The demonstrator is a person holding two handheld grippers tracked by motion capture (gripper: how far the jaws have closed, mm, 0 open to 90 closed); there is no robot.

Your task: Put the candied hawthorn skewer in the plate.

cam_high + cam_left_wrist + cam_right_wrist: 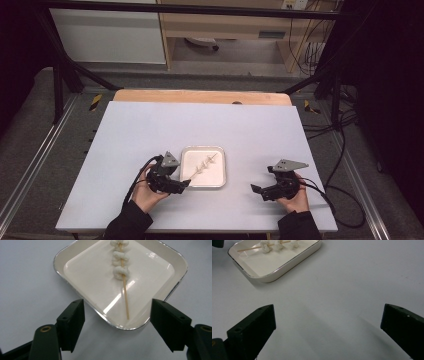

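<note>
High cam looked down over my table (pixel 150 130); both claw cams sat low, close, sharing the tray (pixel 60 258).

Dim surroundings, lit table (pixel 150 125), soft shadows.

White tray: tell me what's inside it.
The white tray holds one wooden skewer threaded with white lumps, lying on its glossy floor. The spot under the lumps is covered; the skewer's far end is cut off in the left gripper view.

A skewer (pixel 203 167) lies in the tray (pixel 220 177), between both tongs.
</note>
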